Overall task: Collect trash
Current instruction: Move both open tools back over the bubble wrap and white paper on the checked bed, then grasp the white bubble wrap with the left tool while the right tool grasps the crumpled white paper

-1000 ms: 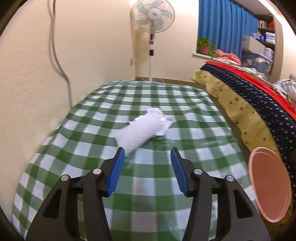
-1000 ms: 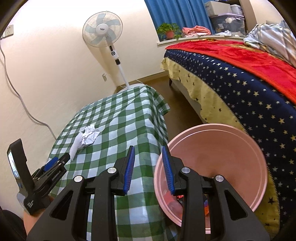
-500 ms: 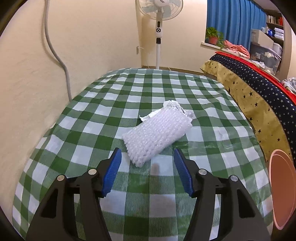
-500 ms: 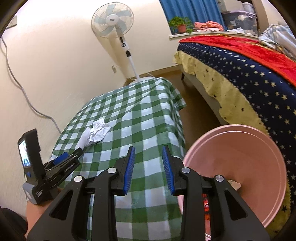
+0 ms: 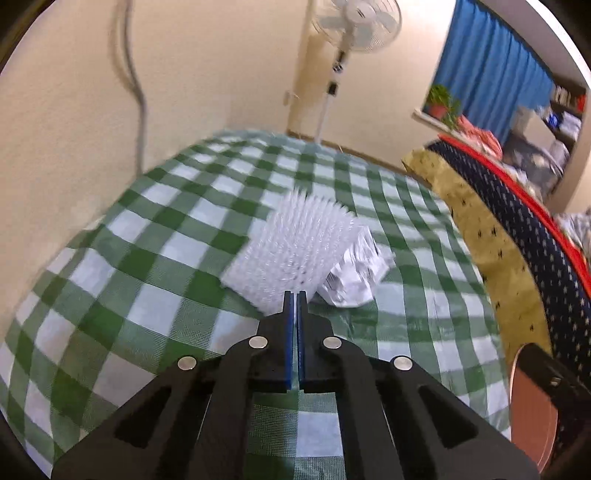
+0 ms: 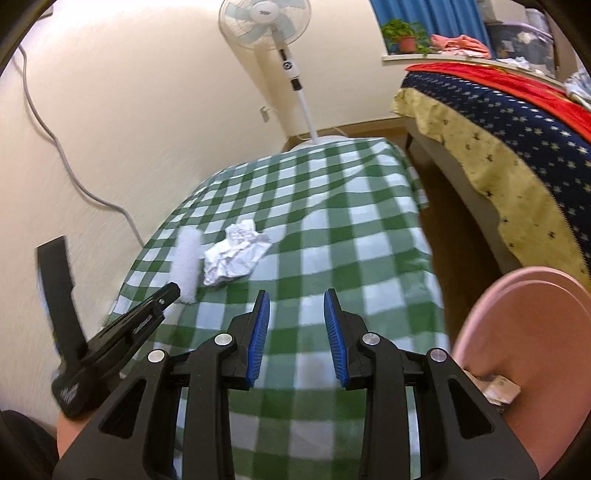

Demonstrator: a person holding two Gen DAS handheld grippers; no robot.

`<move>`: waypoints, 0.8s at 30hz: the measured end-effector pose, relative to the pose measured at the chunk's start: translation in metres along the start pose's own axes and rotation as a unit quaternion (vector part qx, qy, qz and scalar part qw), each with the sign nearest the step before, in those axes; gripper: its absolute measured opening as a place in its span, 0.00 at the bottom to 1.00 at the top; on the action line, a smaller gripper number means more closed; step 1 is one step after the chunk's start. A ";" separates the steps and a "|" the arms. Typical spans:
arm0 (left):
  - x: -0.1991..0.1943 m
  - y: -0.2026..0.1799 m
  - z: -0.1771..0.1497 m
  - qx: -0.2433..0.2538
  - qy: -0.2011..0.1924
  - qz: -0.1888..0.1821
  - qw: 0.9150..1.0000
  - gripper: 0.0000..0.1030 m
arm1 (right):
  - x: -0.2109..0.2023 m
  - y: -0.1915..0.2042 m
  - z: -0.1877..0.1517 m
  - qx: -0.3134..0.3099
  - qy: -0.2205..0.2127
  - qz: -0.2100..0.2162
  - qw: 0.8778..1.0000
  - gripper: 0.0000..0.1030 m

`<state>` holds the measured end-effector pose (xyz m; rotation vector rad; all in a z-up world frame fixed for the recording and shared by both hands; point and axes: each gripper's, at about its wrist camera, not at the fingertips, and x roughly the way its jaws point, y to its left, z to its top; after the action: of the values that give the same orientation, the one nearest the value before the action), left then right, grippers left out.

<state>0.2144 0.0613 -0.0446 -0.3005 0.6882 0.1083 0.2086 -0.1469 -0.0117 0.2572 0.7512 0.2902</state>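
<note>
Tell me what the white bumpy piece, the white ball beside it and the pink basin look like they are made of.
Bubble wrap piece: translucent plastic film, judging by the rows of raised bubbles, though blurred here. Crumpled ball: matte white paper, from its sharp creases; faint print shows in the left view. Pink basin: probably moulded plastic, with a smooth, slightly glossy wall and rolled rim.

Two bits of trash on the counter (image 6: 332, 236): one bubble wrap piece (image 5: 295, 251), one crumpled paper wad (image 6: 236, 254). One pink basin (image 6: 528, 332) off the counter's right edge. One standing fan (image 6: 266, 26).
</note>
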 end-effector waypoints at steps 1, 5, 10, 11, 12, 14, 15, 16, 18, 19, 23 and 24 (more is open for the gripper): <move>-0.002 0.001 0.001 -0.007 -0.005 0.000 1.000 0.00 | 0.007 0.004 0.003 -0.002 0.003 0.006 1.000 0.31; -0.003 0.006 0.002 -0.022 -0.011 0.006 1.000 0.00 | 0.033 0.022 0.014 -0.010 0.015 0.026 0.999 0.31; -0.003 0.017 0.003 -0.041 -0.012 0.017 0.999 0.00 | 0.064 0.040 0.021 -0.016 0.032 0.049 0.998 0.31; -0.004 0.019 0.003 -0.044 -0.013 0.020 0.999 0.00 | 0.071 0.043 0.022 -0.015 0.036 0.052 0.998 0.31; -0.004 0.021 0.004 -0.048 -0.015 0.025 0.998 0.00 | 0.076 0.045 0.023 -0.015 0.040 0.055 0.998 0.31; -0.006 0.025 0.005 -0.054 -0.020 0.030 0.998 0.00 | 0.089 0.049 0.024 -0.011 0.051 0.062 0.997 0.31; -0.007 0.027 0.005 -0.056 -0.024 0.032 0.998 0.00 | 0.096 0.052 0.025 -0.010 0.057 0.066 0.996 0.31; -0.008 0.029 0.006 -0.061 -0.029 0.033 0.997 0.00 | 0.100 0.053 0.025 -0.009 0.060 0.067 0.996 0.31; -0.011 0.033 0.007 -0.072 -0.038 0.035 0.996 0.00 | 0.109 0.056 0.026 -0.006 0.070 0.070 0.995 0.31; -0.011 0.034 0.008 -0.074 -0.041 0.035 0.996 0.00 | 0.112 0.057 0.025 -0.007 0.075 0.071 0.995 0.28; -0.008 0.036 0.011 -0.082 -0.042 0.023 0.995 0.01 | 0.114 0.058 0.022 -0.016 0.081 0.074 0.994 0.04; -0.006 0.035 0.012 -0.082 -0.041 0.016 0.996 0.03 | 0.111 0.056 0.022 -0.011 0.078 0.074 0.994 0.03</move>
<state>0.2102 0.0985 -0.0404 -0.4412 0.6044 0.2073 0.2915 -0.0590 -0.0481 0.2713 0.8848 0.4622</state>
